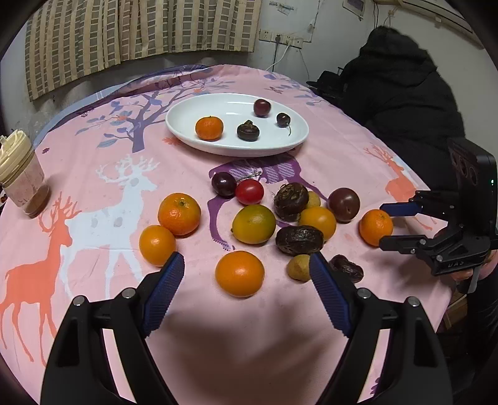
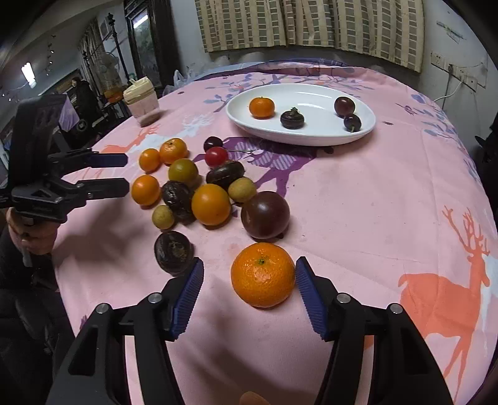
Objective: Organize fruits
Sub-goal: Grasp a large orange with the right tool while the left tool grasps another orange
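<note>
Up front in the left wrist view, the left gripper [image 1: 246, 274] stood released over a pink deer-print cloth [image 1: 102, 187] covering the worktop, loose fruit before a white plate [image 1: 186, 131] and checked curtains [image 1: 124, 31]. Meanwhile, the right wrist view showed the right gripper [image 2: 249, 277], also released, flanking a mandarin [image 2: 263, 274].

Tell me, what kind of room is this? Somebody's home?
Probably a lived-in home, perhaps a dining corner. A round table wears a pink deer-print cloth, checked curtains hang behind it, and wall sockets with trailing cords show nearby. Fruit sits on a white plate.
</note>
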A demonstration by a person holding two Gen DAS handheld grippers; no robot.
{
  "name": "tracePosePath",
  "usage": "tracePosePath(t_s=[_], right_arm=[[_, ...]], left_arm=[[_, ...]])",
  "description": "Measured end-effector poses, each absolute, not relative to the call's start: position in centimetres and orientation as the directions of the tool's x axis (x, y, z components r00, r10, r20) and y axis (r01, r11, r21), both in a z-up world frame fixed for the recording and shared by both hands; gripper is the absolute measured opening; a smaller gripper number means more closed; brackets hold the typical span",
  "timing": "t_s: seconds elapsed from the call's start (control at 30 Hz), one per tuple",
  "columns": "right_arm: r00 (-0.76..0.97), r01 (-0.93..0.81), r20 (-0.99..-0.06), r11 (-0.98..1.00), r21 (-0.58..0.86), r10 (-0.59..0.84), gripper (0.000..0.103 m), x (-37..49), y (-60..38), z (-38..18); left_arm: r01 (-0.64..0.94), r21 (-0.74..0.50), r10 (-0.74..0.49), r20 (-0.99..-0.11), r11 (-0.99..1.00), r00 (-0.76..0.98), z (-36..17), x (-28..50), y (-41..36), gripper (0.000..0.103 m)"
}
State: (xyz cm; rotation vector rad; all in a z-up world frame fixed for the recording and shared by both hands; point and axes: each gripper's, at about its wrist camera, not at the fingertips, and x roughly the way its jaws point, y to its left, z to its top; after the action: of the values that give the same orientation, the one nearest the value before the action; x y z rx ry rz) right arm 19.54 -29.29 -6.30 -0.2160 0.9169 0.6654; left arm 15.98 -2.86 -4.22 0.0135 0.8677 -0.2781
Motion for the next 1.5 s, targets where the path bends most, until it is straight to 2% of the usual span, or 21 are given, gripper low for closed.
tracePosePath(t_s=[0.2, 0.4, 0.5, 0.6, 0.97, 1.03, 1.1, 1.27, 1.5], right_arm=[[0.391, -0.606, -0.820, 0.788, 0.112, 0.418, 0.046, 20.7, -28.9, -7.6], [0.405, -0.600, -0.826, 0.795, 0.083, 0.392, 0.045, 20.6, -28.3, -7.5], [0.402, -0.594, -0.829, 0.800, 0.088, 0.390, 0.045, 20.6, -28.4, -7.4], [0.398, -0.584, -0.830, 0.805, 0.100, 0.392, 0.044, 20.6, -28.5, -7.3], [0.478, -0.510, -0.817, 0.859, 0.041, 0.323, 0.044, 19.9, -28.5, -5.5], [0.476, -0.512, -0.817, 0.858, 0.044, 0.325, 0.044, 19.9, -28.3, -5.3], [0.475, -0.514, -0.818, 0.857, 0.041, 0.324, 0.044, 20.0, -28.1, -5.2], [0.471, -0.521, -0.820, 0.853, 0.038, 0.325, 0.044, 20.1, -27.3, -5.0], [0.487, -0.529, -0.804, 0.848, 0.040, 0.342, 0.044, 20.7, -26.1, -3.7]], left_arm=[[0.235, -0.099, -0.226, -0.762, 0.967, 0.606, -4.6, 15.9, -2.3, 0.080], [0.235, -0.101, -0.226, -0.763, 0.967, 0.605, -4.9, 15.6, -1.5, 0.080], [0.237, -0.119, -0.241, -0.765, 0.964, 0.597, -5.1, 15.7, -1.1, 0.075], [0.254, -0.139, -0.266, -0.771, 0.957, 0.579, -5.5, 15.8, -1.0, 0.062], [0.280, -0.132, -0.269, -0.797, 0.951, 0.540, -7.1, 17.3, -1.8, 0.051], [0.294, -0.144, -0.287, -0.797, 0.945, 0.531, -7.2, 17.5, -2.1, 0.043], [0.312, -0.139, -0.292, -0.799, 0.940, 0.526, -7.3, 17.5, -2.5, 0.040], [0.325, -0.105, -0.276, -0.794, 0.940, 0.541, -7.3, 17.2, -2.9, 0.039], [0.318, -0.150, -0.315, -0.759, 0.936, 0.569, -5.5, 17.3, -2.2, 0.039]])
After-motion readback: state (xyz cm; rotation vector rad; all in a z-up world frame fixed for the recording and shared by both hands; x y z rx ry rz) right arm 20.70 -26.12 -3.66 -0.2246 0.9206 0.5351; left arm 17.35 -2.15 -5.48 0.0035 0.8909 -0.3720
